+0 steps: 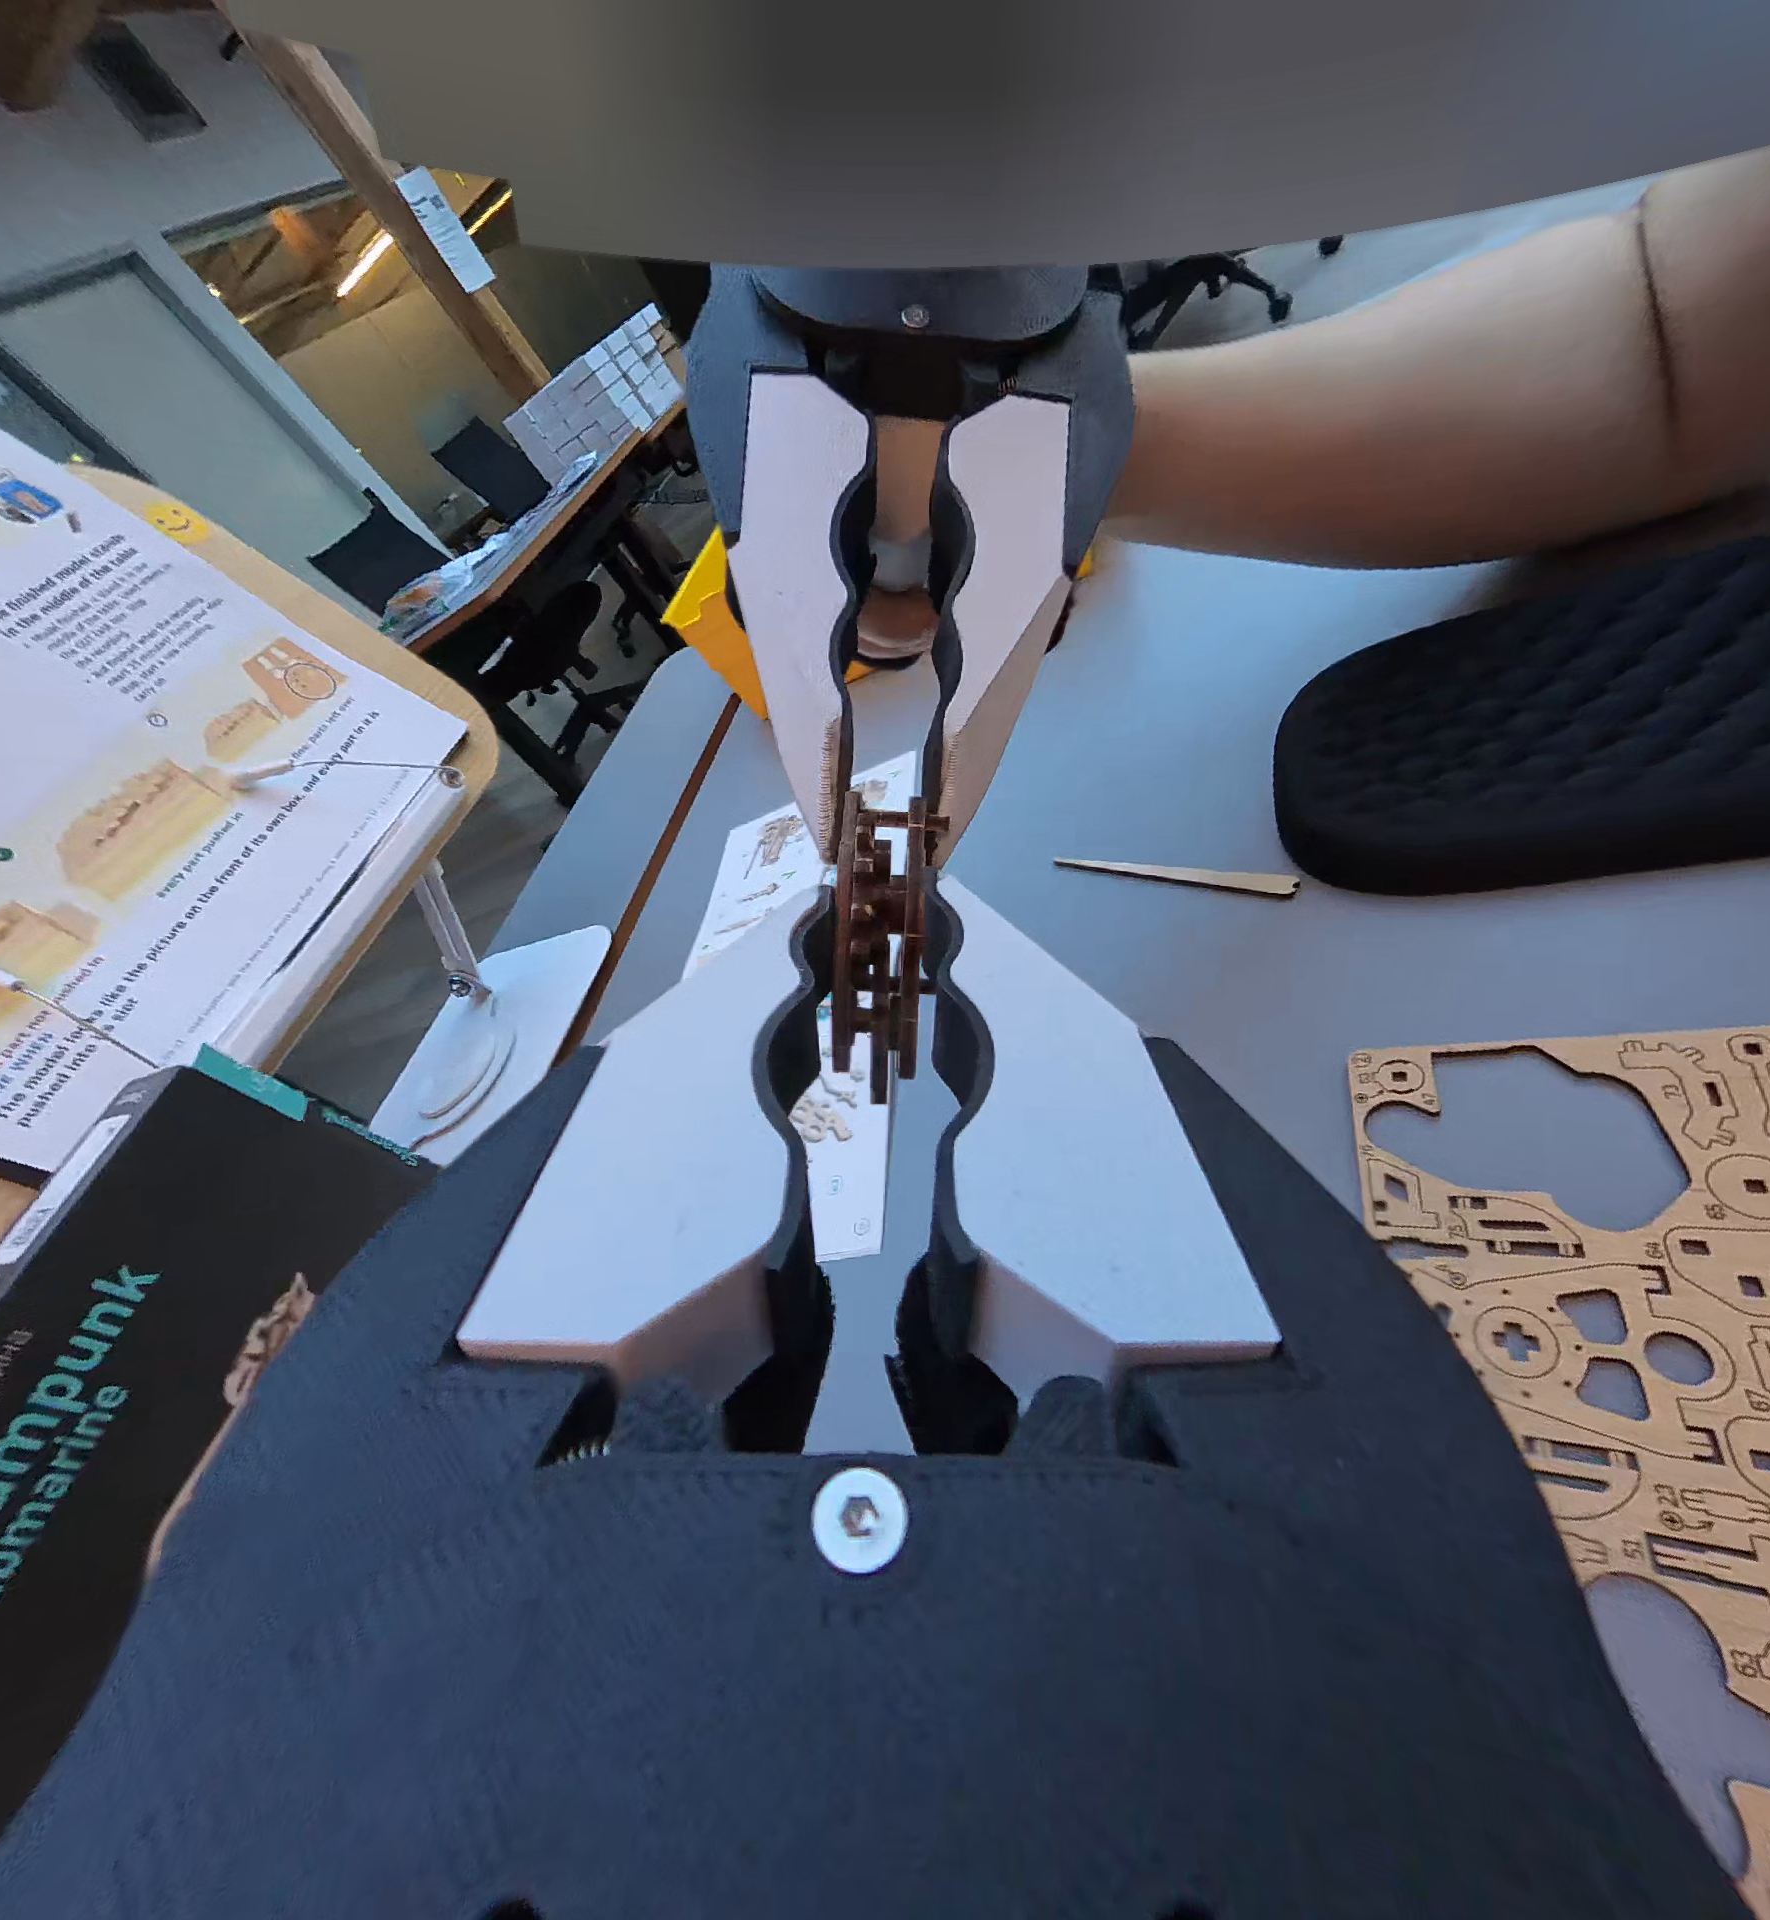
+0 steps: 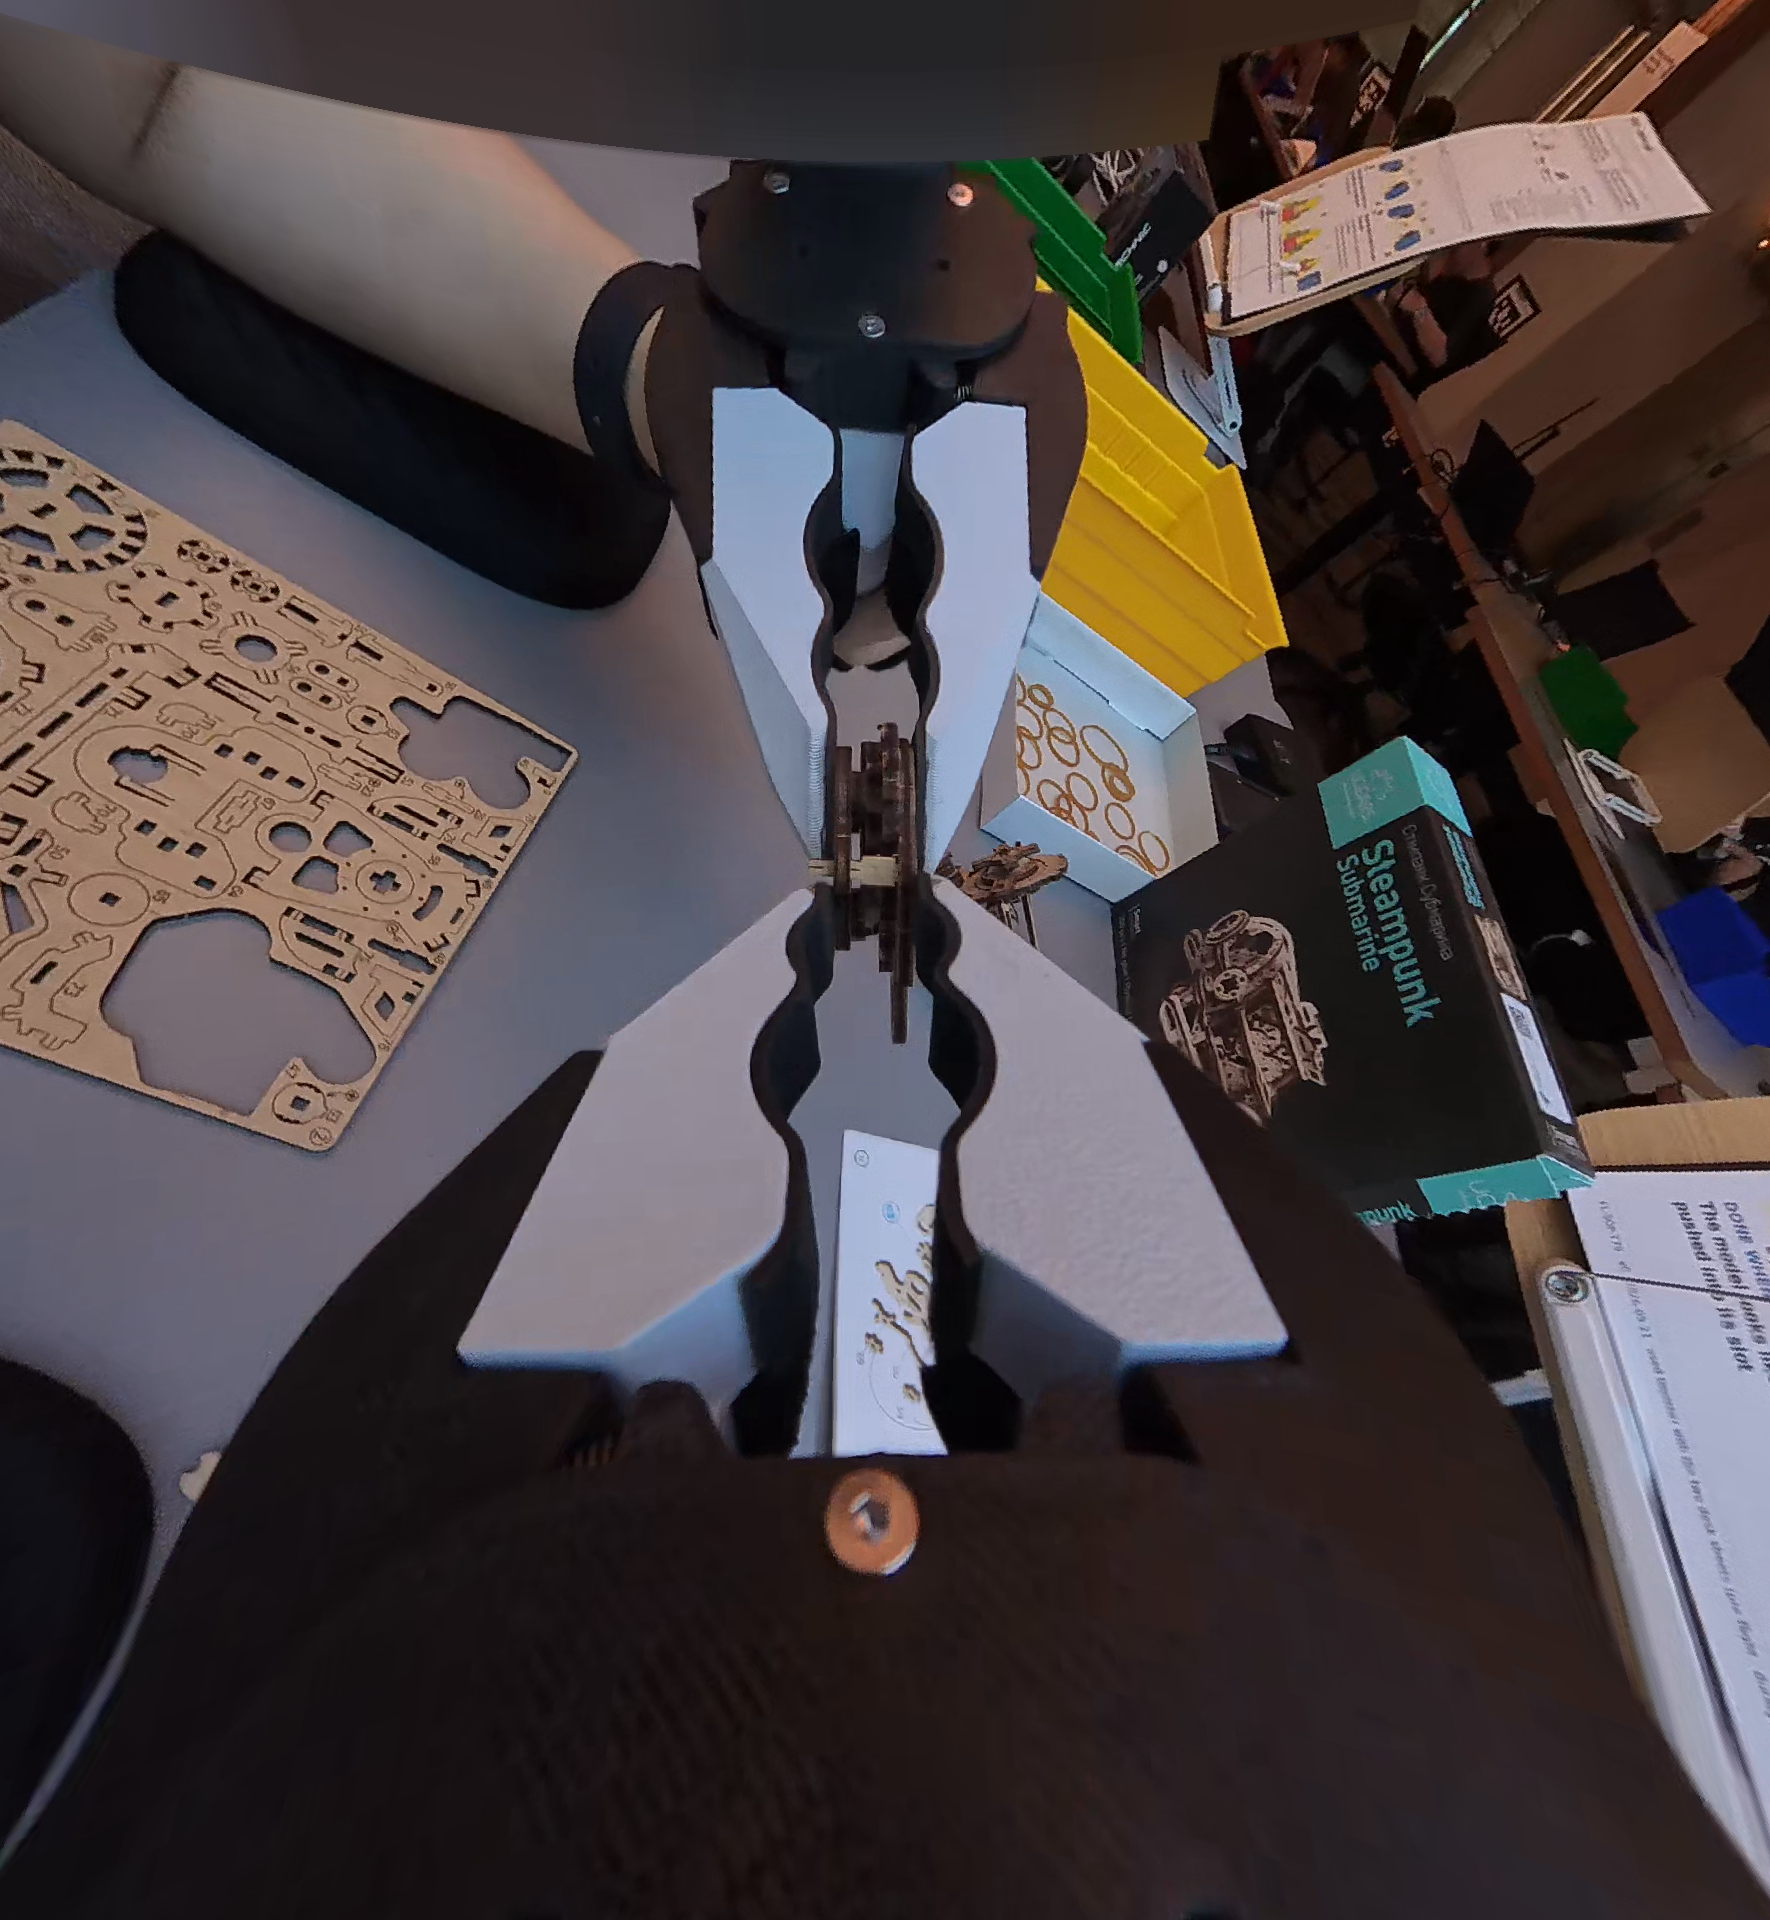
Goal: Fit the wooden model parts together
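Observation:
A small dark wooden gear assembly (image 1: 881, 935) is held in the air between my two grippers, which face each other tip to tip. In the left wrist view my left gripper (image 1: 887, 906) is shut on its near end, and the right gripper (image 1: 887, 821) comes in from the far side, shut on its far end. In the right wrist view my right gripper (image 2: 870, 896) is shut on the same assembly (image 2: 873, 831), with a pale wooden pin crossing at its tips, and the left gripper (image 2: 873, 800) grips it opposite.
A pale laser-cut parts sheet (image 1: 1639, 1351) (image 2: 185, 779) lies on the grey table. A black kit box (image 2: 1380, 987), a white tray of rubber bands (image 2: 1099, 790), yellow bins (image 2: 1151, 520), a small wooden sub-assembly (image 2: 1006, 873), a wooden stick (image 1: 1172, 876), a black pad (image 1: 1587, 707) and an instruction booklet (image 2: 886, 1299) surround the spot. The grippers are tip to tip, or close to it.

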A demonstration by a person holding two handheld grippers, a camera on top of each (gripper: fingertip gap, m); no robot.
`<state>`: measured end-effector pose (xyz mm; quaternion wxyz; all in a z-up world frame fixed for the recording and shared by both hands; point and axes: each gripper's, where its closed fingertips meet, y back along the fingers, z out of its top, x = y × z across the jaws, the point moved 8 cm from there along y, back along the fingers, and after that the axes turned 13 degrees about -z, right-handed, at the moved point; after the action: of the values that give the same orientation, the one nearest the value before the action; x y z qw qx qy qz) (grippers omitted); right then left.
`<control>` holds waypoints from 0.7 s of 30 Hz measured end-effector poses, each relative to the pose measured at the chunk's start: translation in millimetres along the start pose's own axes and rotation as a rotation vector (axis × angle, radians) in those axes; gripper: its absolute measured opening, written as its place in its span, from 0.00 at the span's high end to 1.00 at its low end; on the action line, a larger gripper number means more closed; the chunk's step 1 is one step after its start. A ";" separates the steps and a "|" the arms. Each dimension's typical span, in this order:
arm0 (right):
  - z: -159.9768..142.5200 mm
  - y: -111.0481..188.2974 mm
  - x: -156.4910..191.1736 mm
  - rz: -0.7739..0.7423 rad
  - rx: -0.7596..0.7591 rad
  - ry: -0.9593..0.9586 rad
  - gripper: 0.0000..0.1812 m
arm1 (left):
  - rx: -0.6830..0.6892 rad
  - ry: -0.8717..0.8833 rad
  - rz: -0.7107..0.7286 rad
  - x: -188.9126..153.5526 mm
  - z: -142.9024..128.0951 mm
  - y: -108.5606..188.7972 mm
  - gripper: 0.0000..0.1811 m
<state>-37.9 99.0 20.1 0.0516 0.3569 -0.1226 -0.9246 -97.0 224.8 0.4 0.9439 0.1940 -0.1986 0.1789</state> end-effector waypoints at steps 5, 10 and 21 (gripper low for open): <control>8.6 4.4 3.0 -0.034 0.065 0.125 0.91 | 0.047 -0.081 0.036 -4.7 5.2 -2.8 0.93; 9.0 -0.2 7.3 -0.054 0.164 0.205 0.91 | 0.111 -0.107 0.051 -5.2 0.6 -5.8 0.93; 0.4 -14.8 14.9 -0.054 0.315 0.260 0.92 | 0.228 -0.152 0.066 -10.4 -4.3 -12.6 0.93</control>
<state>-49.3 110.6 6.9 -0.0141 0.4799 -0.2483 -0.8414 -99.4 213.2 -11.5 0.8917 0.3062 -0.2540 0.2160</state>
